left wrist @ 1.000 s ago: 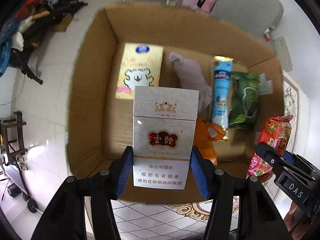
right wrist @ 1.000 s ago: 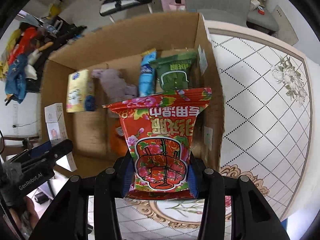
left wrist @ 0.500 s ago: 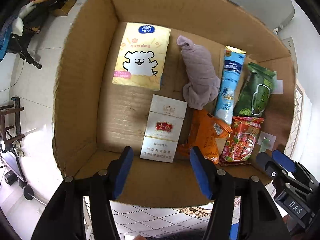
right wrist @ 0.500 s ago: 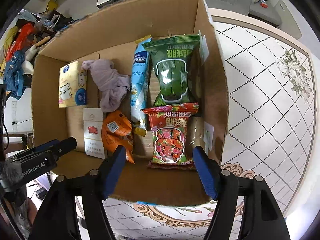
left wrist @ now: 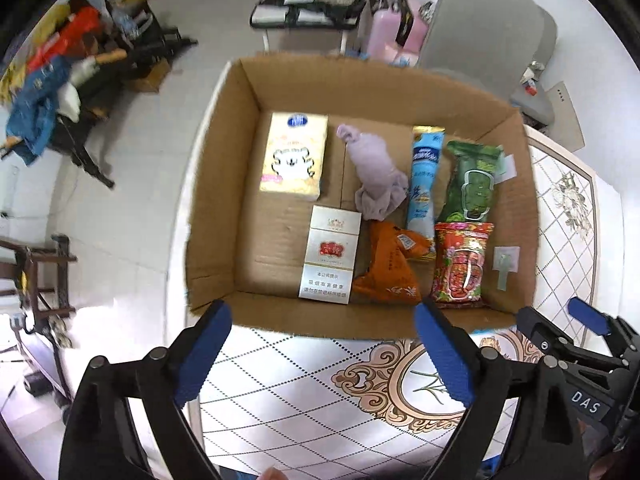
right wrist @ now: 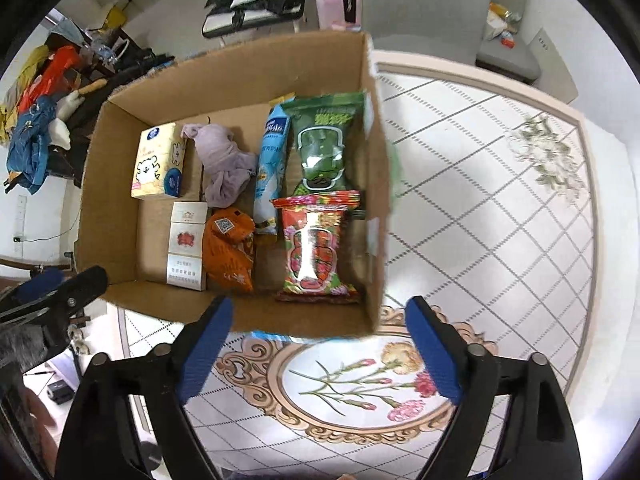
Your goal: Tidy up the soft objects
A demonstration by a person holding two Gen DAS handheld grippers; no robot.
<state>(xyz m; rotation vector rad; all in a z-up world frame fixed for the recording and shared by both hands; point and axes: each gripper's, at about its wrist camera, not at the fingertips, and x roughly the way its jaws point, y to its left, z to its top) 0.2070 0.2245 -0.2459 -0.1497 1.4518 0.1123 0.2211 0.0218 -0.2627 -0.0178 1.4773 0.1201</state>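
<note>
An open cardboard box (left wrist: pixel 224 184) (right wrist: pixel 372 168) stands on a patterned table. Inside lie a yellow tissue pack (left wrist: pixel 294 158) (right wrist: pixel 158 166), a lilac cloth (left wrist: pixel 376 176) (right wrist: pixel 224 164), a blue tube packet (left wrist: pixel 425 178) (right wrist: pixel 271 160), a green snack bag (left wrist: pixel 474 178) (right wrist: pixel 324 148), a white cigarette carton (left wrist: pixel 330 256) (right wrist: pixel 186 246), an orange packet (left wrist: pixel 388 270) (right wrist: pixel 228 250) and a red flowered snack bag (left wrist: pixel 460 264) (right wrist: pixel 316 248). My left gripper (left wrist: pixel 322 354) is open and empty, above the box's near wall. My right gripper (right wrist: pixel 318 350) is open and empty, also at the near wall.
The table top (right wrist: pixel 500 220) with diamond lines and a flower medallion (right wrist: pixel 352 380) spreads to the right and toward me. A grey chair (left wrist: pixel 484 28) and a pink case (left wrist: pixel 384 32) stand behind the box. Clutter (left wrist: pixel 60 80) fills the floor to the left.
Both grippers let go of their loads into the box: the cigarette carton from the left, the red snack bag from the right. Both then opened wide and pulled back and up from the box.
</note>
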